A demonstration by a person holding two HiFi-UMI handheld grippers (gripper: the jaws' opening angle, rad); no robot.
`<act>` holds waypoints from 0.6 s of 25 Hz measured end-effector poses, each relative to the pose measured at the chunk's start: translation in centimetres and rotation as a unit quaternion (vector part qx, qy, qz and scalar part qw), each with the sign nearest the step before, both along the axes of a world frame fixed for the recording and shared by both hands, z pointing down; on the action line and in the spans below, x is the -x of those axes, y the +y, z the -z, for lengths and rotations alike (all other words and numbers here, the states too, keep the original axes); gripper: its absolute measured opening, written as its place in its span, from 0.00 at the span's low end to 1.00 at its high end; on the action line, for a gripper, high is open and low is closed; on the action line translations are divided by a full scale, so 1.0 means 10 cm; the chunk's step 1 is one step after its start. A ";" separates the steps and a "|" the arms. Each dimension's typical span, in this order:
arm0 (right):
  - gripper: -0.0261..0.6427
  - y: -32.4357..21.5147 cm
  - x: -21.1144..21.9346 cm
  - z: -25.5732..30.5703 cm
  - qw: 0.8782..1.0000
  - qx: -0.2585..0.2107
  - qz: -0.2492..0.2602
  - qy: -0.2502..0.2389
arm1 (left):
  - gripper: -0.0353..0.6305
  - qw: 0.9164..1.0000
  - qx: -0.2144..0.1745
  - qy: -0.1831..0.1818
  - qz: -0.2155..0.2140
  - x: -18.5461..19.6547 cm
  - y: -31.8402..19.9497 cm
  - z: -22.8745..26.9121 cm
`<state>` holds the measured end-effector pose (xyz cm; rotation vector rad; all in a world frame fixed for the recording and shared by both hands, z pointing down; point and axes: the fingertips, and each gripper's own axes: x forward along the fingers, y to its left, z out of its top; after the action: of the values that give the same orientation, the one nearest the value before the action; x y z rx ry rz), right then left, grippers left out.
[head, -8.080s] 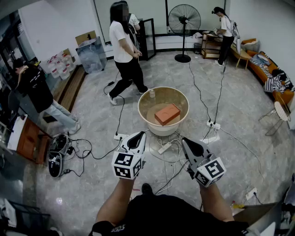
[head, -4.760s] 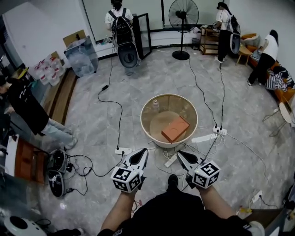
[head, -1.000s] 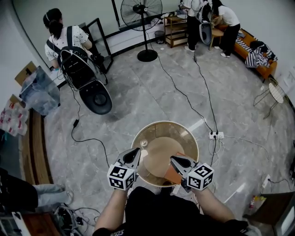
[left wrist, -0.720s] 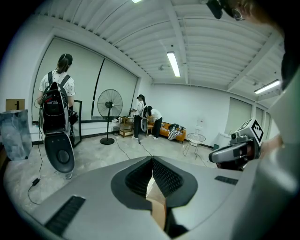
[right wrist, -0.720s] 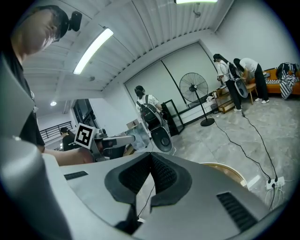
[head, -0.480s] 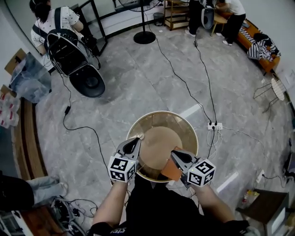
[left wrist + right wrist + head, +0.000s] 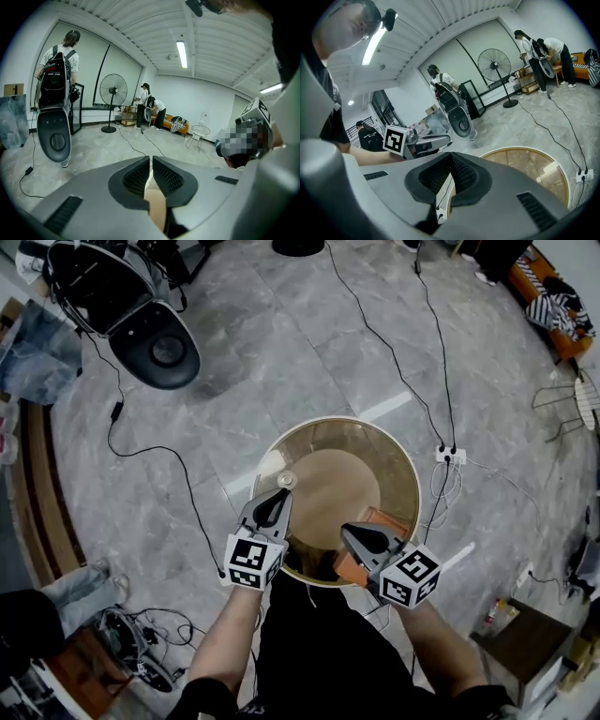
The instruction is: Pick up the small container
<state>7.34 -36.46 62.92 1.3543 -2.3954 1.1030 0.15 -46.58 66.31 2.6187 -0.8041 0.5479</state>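
Left gripper (image 7: 279,495) and right gripper (image 7: 347,532) have advanced over the basin (image 7: 361,432); both closed, empty; small container (image 7: 287,480) sits just beyond left tip.

Head view looks steeply down; both gripper views share the fan (image 7: 112,91).

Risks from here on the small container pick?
1. Left tongs are shut close to the small container in the basin; going in like that would likely shove it, not grasp it.
2. Right tongs, also shut, hang over the orange brick and might bump it.
3. Power strip lies on the floor beside the basin: trip hazard.
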 end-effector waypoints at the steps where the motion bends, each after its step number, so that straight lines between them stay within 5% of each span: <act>1: 0.06 -0.05 0.00 -0.13 1.000 0.004 -0.002 0.000 | 0.08 1.000 0.000 -0.002 -0.006 -0.01 -0.02 -0.15; 15: 0.06 -0.36 0.15 -1.55 0.999 0.052 0.013 -0.006 | 0.23 0.999 0.042 -0.013 0.013 0.14 -0.21 -1.63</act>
<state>5.79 -40.02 78.38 1.2828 -2.3209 1.2137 -1.29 -48.63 82.56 2.5263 -0.8043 0.5978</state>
